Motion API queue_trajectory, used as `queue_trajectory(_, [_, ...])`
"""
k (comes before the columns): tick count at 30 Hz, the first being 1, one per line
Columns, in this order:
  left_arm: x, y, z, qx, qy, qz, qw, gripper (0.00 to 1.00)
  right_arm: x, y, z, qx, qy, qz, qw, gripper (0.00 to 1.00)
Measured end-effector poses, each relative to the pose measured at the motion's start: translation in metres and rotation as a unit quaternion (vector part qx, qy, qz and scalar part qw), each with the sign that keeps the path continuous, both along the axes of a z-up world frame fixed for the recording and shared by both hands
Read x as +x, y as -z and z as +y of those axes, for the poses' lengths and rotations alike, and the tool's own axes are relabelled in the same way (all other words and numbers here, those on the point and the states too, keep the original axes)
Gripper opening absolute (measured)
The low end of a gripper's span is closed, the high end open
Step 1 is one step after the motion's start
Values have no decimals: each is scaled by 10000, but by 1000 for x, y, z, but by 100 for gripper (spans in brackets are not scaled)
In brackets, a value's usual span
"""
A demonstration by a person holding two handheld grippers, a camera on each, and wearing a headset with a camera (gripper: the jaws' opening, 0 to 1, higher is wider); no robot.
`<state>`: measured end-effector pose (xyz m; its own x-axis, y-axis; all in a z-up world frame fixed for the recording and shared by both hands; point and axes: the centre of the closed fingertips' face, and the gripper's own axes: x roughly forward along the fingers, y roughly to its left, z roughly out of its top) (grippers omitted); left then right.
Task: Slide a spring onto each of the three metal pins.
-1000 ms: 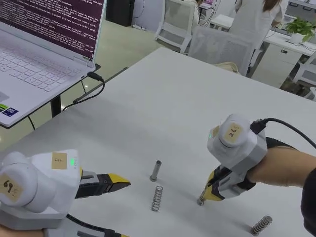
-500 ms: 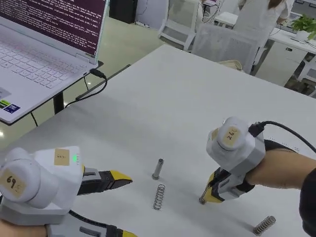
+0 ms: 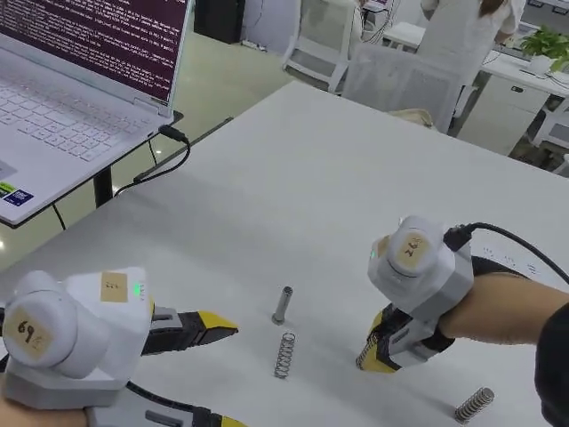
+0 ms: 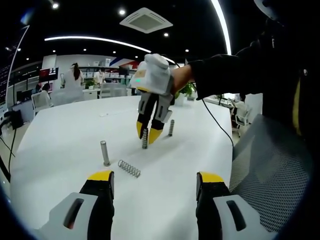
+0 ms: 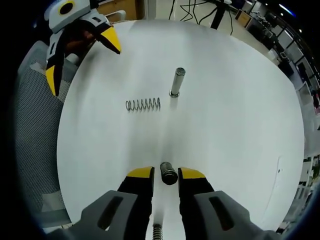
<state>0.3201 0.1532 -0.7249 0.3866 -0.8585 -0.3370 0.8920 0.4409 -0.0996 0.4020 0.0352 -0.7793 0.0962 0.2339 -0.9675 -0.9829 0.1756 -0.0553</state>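
**Worktop** (image 3: 293,178): white, matt and smooth, with its far corner pointing into the room.

**Bare pin** (image 3: 282,305): a short grey metal cylinder with a slightly wider foot. It stands upright toward the near edge of the worktop, about midway between the two grippers.

**Loose spring** (image 3: 284,355): a thin steel coil lying flat just on the near side of the bare pin, not touching it.

**Second loose spring** (image 3: 472,405): a coil of the same kind, lying flat close to the near edge, behind the right gripper.

**Held spring** (image 4: 145,138): a coil held roughly upright with its lower end at the worktop. In the right gripper view its round top shows end-on between the jaws. Whether a pin stands inside it cannot be told.

**Right gripper** (image 3: 372,359): a white housing over black jaws with yellow tips, pointing down at the worktop. The jaws are clenched on the held spring.

**Left gripper** (image 4: 156,177): the same build, low over the near left part of the worktop. Its jaws are spread wide and grasp nothing.

**Laptop** (image 3: 71,98): silver, open, with text on a dark screen. It sits on a separate stand beyond the left edge, with a black cable (image 3: 164,158) plugged into its side.

**Room:** an open office with white chairs (image 3: 396,80), a person in white (image 3: 462,36), a potted plant (image 3: 540,49) and strip ceiling lights.
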Motion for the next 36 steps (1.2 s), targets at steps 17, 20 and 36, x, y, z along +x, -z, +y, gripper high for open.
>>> queue_trajectory(17, [9, 0, -11, 33, 27, -56, 10000, 60, -4, -30, 11, 401, 114, -283, 9987, 25])
queue_trajectory(20, [11, 0, -11, 73, 23, -55, 10000, 60, -5, -39, 16, 546, 143, -316, 9979, 26])
queue_trajectory(36, [22, 6, -21, 216, -46, 18, 9998, 58, -13, -77, 22, 759, -29, -738, 9944, 28])
